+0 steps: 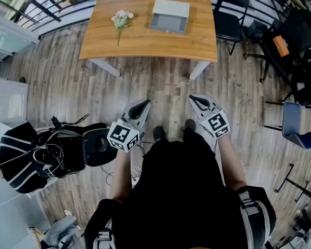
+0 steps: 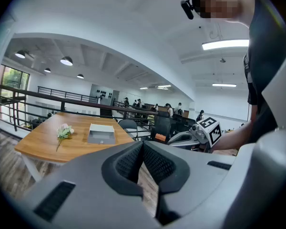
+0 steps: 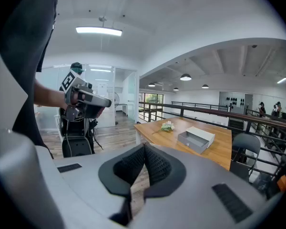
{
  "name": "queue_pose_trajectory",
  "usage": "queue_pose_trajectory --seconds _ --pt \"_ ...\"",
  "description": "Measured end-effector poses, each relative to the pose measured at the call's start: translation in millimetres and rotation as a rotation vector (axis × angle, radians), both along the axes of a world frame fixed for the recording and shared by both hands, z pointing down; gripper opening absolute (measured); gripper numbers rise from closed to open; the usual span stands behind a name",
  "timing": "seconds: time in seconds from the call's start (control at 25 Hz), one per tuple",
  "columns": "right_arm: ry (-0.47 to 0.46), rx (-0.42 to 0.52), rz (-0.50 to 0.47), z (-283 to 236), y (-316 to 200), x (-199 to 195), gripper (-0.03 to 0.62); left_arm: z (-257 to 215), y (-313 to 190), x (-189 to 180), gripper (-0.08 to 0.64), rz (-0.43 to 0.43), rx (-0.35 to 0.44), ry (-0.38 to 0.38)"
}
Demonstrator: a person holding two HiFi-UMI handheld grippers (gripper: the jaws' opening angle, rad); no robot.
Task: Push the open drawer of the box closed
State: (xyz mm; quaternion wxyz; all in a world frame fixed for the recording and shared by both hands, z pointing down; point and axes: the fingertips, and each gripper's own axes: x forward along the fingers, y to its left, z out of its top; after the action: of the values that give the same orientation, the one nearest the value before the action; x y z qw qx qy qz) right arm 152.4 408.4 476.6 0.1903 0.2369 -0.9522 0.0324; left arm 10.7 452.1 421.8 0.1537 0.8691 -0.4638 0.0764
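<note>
A grey box [image 1: 170, 15] with its drawer [image 1: 167, 23] pulled open toward me stands on a wooden table [image 1: 145, 40]. The box also shows in the left gripper view [image 2: 101, 132] and in the right gripper view [image 3: 196, 139]. Both grippers hang well short of the table, over the floor in front of me. My left gripper [image 1: 144, 104] is shut with nothing between its jaws, tips touching [image 2: 143, 143]. My right gripper [image 1: 194, 97] is shut and empty too [image 3: 144, 146].
A small bunch of flowers [image 1: 121, 21] lies on the table left of the box. Black chairs [image 1: 229, 9] stand to the table's right. A stool with bags [image 1: 52, 152] sits at my left. A railing [image 1: 46, 7] runs beyond the table's far left.
</note>
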Motion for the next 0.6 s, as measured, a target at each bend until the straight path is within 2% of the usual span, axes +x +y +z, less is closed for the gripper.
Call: queue_pose_trajectory --seconds 0.12,0.24,0.44,0.6 --pt "-0.005 0.028 0.005 -4 14 -31 0.014 8 16 -30 0.023 0.003 -0.003 0.014" --pt "-0.004 0.056 0.013 -10 30 -57 0.014 15 27 -45 0.023 0.031 -0.002 0.025" --pt "0.0 0.073 0.066 -16 51 -79 0.014 8 35 -55 0.023 0.119 0.019 0.005" --pt "-0.002 0.06 0.109 -10 61 -88 0.014 5 41 -68 0.023 0.151 0.032 0.0"
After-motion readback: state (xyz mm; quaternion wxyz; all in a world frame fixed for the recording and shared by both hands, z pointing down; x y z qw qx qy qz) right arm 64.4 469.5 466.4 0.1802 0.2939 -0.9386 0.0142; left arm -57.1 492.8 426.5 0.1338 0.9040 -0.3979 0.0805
